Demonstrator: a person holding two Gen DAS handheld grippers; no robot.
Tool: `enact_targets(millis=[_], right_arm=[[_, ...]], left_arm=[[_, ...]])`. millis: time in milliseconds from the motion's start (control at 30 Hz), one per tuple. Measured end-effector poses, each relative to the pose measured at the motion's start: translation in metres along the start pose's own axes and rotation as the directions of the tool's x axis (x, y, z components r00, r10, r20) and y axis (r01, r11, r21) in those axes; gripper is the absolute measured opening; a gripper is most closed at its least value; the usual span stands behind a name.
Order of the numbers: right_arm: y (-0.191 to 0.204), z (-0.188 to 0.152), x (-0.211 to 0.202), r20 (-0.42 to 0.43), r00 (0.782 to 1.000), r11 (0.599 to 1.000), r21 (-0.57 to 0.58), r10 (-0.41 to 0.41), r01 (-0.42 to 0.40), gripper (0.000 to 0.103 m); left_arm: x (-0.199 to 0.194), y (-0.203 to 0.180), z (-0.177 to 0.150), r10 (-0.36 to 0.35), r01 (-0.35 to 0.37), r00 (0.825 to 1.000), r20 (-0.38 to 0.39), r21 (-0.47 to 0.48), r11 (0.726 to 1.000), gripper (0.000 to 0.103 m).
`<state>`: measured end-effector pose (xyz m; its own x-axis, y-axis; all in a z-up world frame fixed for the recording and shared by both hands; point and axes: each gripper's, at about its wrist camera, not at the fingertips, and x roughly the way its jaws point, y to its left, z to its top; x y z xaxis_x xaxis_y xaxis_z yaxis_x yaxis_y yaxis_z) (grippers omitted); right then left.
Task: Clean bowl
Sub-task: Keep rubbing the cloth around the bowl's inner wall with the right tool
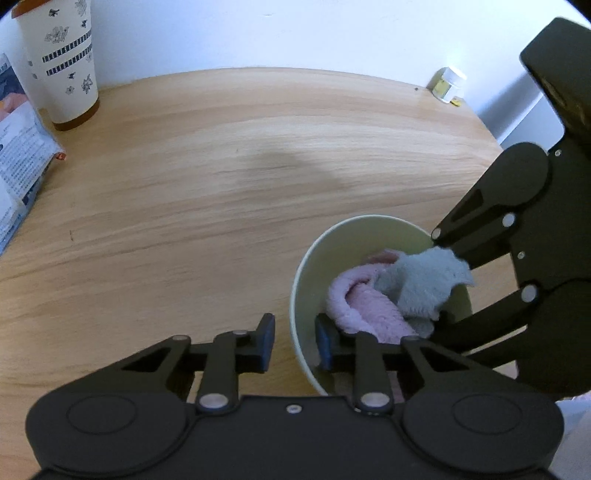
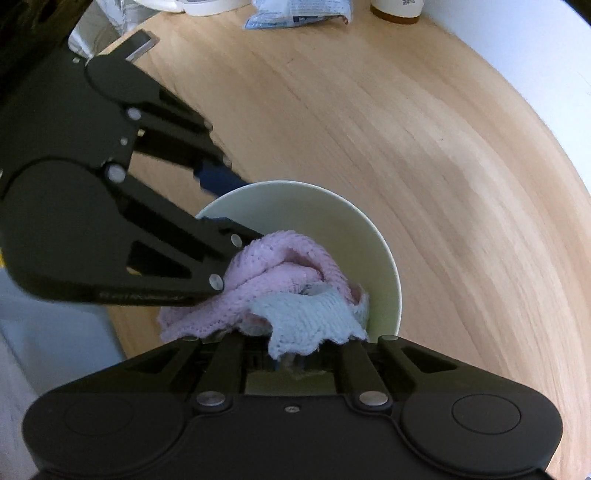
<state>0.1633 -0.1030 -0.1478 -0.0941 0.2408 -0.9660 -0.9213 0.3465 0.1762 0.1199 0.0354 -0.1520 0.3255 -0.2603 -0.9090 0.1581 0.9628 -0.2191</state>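
Observation:
A pale green bowl (image 1: pixel 297 291) (image 2: pixel 388 254) stands on the wooden table, near its front right edge in the left wrist view. Inside lies a bunched cloth, pink (image 1: pixel 365 306) (image 2: pixel 280 266) with a pale blue-grey part. My right gripper (image 1: pixel 439 284) (image 2: pixel 291 354) points down into the bowl and is shut on the cloth, which hides its fingertips. My left gripper (image 1: pixel 295 343) (image 2: pixel 221 206) straddles the bowl's near rim, one blue pad (image 1: pixel 267 343) outside and one inside. A little gap shows on each side of the wall, so it is open.
A tall floral paper cup (image 1: pixel 61 62) and a printed packet (image 1: pixel 18 173) sit at the table's far left. A small white jar (image 1: pixel 448 83) stands at the far right corner by the wall. Bare wood (image 1: pixel 240 177) spreads between them. The right wrist view shows a packet (image 2: pixel 295 13) at the far edge.

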Motion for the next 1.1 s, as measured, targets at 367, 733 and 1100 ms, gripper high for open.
enact_targets(millis=[367, 733, 1100], right_arm=[[0.004, -0.015, -0.043, 0.162, 0.987, 0.990, -0.139, -0.015, 0.038, 0.048], [0.024, -0.008, -0.006, 0.109, 0.994, 0.960, -0.275, -0.015, 0.044, 0.056], [0.051, -0.006, -0.002, 0.066, 0.997, 0.934, -0.351, -0.044, 0.064, 0.025]], left_arm=[[-0.004, 0.011, 0.004, -0.042, 0.043, 0.999, 0.020, -0.085, 0.995, 0.025], [-0.002, 0.014, 0.004, -0.056, 0.056, 0.998, 0.007, -0.091, 0.994, 0.024], [-0.012, 0.021, 0.006, -0.053, 0.058, 0.997, 0.051, -0.108, 0.992, 0.025]])
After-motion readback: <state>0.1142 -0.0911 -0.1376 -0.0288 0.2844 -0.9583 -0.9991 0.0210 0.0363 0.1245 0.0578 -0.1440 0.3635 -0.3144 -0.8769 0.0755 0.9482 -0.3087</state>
